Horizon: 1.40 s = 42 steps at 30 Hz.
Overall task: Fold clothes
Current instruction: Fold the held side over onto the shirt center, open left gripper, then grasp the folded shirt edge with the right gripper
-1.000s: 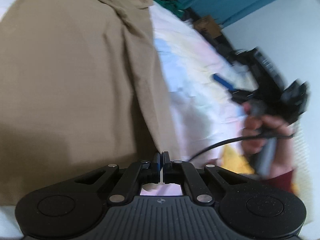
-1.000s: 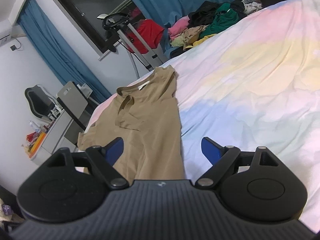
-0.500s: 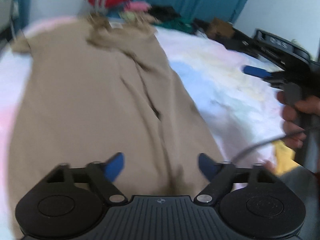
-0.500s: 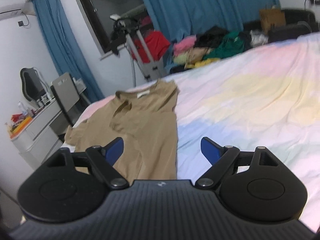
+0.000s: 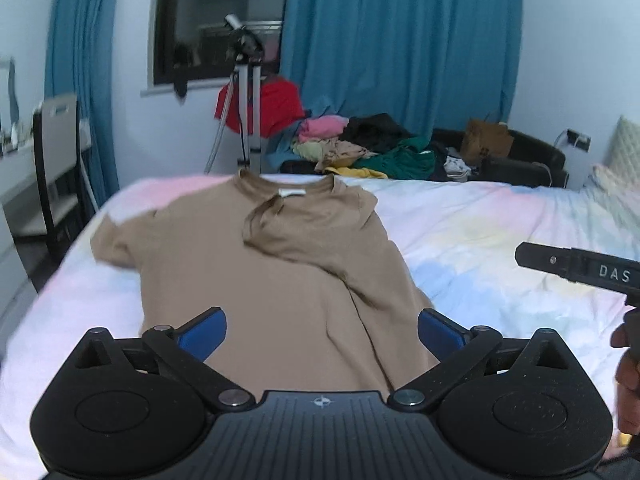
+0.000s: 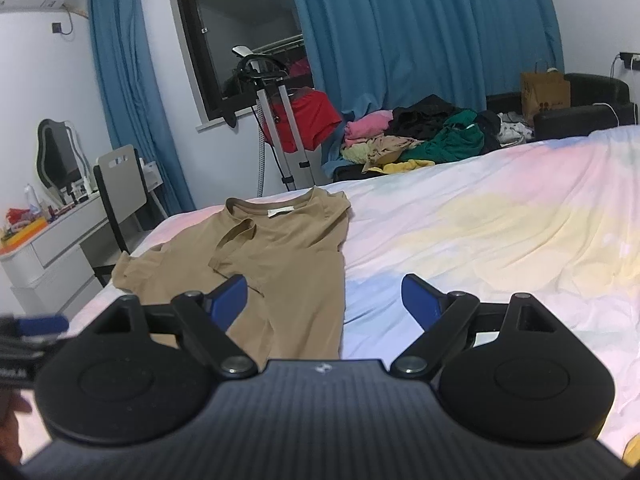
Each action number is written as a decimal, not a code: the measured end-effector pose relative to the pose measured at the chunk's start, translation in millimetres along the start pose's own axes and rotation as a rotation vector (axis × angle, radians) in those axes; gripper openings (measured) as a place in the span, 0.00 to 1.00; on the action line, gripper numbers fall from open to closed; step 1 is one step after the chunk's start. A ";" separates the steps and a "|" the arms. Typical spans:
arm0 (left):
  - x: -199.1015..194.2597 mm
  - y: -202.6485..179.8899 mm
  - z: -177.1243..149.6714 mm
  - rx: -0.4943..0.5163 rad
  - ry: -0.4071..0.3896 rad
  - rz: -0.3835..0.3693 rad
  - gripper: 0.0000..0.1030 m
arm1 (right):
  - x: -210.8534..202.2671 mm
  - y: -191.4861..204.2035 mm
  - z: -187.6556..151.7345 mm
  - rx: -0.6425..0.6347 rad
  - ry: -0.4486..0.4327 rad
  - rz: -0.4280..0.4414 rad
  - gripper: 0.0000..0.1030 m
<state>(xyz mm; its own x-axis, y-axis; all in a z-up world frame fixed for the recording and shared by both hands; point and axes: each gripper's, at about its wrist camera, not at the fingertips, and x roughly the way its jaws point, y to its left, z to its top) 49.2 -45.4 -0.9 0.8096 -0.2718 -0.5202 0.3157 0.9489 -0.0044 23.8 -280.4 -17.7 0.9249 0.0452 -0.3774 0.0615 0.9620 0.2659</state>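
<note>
A tan T-shirt (image 5: 276, 276) lies flat on the pastel bedsheet (image 5: 500, 240), collar toward the far edge. Its right side and sleeve are folded inward over the body; the left sleeve lies spread out. It also shows in the right wrist view (image 6: 280, 256). My left gripper (image 5: 320, 330) is open and empty, held above the shirt's near hem. My right gripper (image 6: 324, 298) is open and empty, above the shirt's right edge. The right gripper's body (image 5: 580, 270) shows at the right of the left wrist view.
A pile of mixed clothes (image 6: 420, 140) lies past the bed's far edge, next to a garment steamer stand (image 6: 276, 120) with a red garment. A chair (image 6: 120, 192) and desk (image 6: 52, 236) stand at the left. A paper bag (image 6: 546, 94) and dark sofa are at the back right.
My left gripper has opened and let go of the shirt's edge, then lifted and tilted up toward the room. The right gripper stayed open and levelled out.
</note>
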 end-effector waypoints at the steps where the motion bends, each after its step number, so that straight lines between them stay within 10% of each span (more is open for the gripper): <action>1: 1.3 -1.9 0.1 0.008 -0.015 0.005 1.00 | 1.0 1.2 -0.5 -0.003 -0.002 0.001 0.83; 24: -7.6 84.6 -26.2 -0.198 -0.065 0.073 1.00 | 37.0 56.6 -18.2 -0.114 0.065 0.085 0.83; 42: -3.2 221.0 -53.4 -0.568 -0.112 0.216 1.00 | 305.4 323.5 -11.0 -0.329 0.246 0.422 0.82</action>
<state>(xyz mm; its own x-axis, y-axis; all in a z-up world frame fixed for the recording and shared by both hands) 90.0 173.7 -45.8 0.8826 -0.0495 -0.4675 -0.1494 0.9134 -0.3788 322.0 47.6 -56.6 0.7275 0.4657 -0.5040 -0.4489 0.8785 0.1638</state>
